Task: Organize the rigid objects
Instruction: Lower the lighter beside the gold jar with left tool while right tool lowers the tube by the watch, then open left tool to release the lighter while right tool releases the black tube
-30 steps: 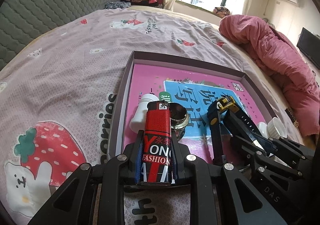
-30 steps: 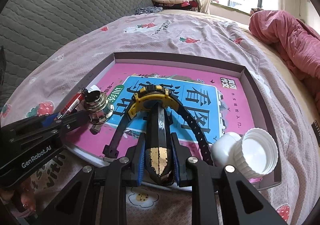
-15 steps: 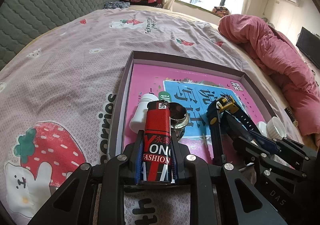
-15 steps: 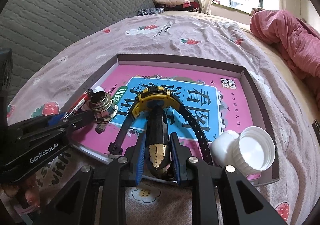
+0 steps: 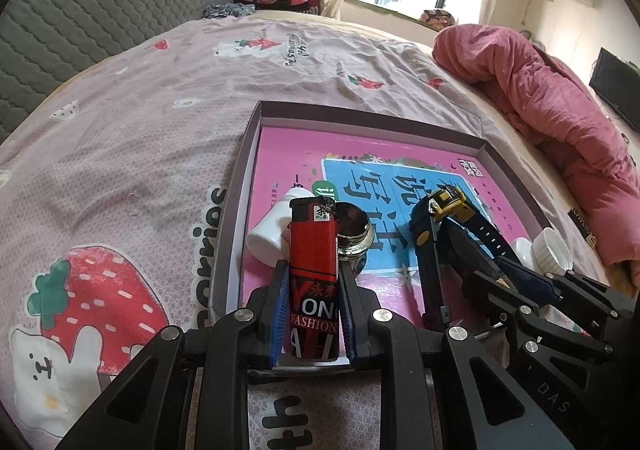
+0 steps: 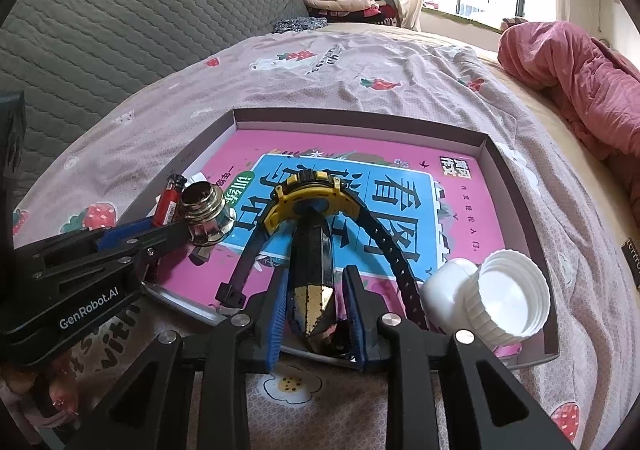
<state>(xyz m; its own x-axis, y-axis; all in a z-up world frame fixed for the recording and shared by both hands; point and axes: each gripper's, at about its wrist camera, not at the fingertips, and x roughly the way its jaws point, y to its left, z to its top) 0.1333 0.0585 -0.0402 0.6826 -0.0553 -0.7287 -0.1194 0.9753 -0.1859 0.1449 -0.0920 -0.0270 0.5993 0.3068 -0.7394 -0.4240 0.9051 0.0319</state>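
A shallow tray lined with a pink and blue book cover lies on the bedsheet. My left gripper is shut on a red and black lighter, held upright over the tray's near left corner. My right gripper has its jaws opening around a black and gold faceted piece. That piece rests in the tray with its tip against a yellow and black watch, and a gap shows beside its right pad.
A metal jar and a small white bottle sit in the tray's left part, and a white bottle with a ribbed cap in its near right corner. A pink quilt lies at the right, and a grey headboard stands behind.
The right gripper's jaws have spread apart from the black and gold piece, which now lies lower in the tray. The left gripper and the lighter have kept still.
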